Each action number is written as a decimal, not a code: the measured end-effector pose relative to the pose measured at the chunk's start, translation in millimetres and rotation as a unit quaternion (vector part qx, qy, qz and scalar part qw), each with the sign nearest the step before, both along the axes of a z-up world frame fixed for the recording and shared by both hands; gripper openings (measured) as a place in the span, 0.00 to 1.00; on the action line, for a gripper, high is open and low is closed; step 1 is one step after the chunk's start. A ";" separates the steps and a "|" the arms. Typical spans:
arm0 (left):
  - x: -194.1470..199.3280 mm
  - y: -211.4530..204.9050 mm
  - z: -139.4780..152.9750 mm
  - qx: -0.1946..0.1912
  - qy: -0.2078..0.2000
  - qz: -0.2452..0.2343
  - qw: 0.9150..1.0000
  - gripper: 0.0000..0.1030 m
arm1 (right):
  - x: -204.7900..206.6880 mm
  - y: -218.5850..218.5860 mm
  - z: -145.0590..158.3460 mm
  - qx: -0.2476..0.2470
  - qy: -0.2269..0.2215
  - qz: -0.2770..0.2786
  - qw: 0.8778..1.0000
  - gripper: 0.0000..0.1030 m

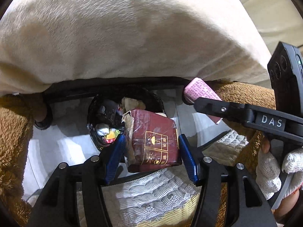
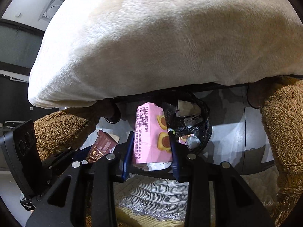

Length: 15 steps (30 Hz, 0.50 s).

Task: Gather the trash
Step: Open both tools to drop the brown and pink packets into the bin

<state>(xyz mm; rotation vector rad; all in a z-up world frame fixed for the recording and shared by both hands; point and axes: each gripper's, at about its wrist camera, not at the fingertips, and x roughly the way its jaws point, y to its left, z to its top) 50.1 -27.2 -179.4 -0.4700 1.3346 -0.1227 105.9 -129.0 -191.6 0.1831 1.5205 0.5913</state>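
My left gripper (image 1: 151,155) pinches a dark red box (image 1: 155,141), torn cardboard with glossy tape and gold print, blue ribbed pads (image 1: 115,157) tight on both sides. My right gripper (image 2: 150,151) is clamped on a pink carton (image 2: 151,132), flat-sided, with printed text and cookie pictures. Both hang above a round bin with a crinkled black liner (image 1: 98,113) holding foil scraps. Above: a cream plush cushion (image 1: 123,37). Brown shaggy fleece (image 2: 280,123) at the sides, a knit-gloved hand (image 1: 272,170) at the edge.

Glossy torn maroon cardboard box (image 1: 157,141), matt pink paper carton (image 2: 151,136), crinkly black plastic bag (image 2: 198,121), plush cream cushion (image 1: 123,37)
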 end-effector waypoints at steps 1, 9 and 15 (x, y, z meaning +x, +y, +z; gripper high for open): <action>0.2 1.7 -1.1 -0.005 0.004 0.003 1.000 0.65 | 0.6 0.3 -3.1 0.000 0.010 -0.002 1.000 0.37; -0.6 11.1 6.1 -0.009 -0.009 0.021 1.000 0.77 | 8.9 -11.2 -7.0 0.010 0.028 -0.026 0.999 0.60; -4.1 16.6 18.1 -0.002 -0.033 0.032 0.999 0.77 | 10.1 -14.0 -3.2 0.017 0.021 -0.037 0.999 0.60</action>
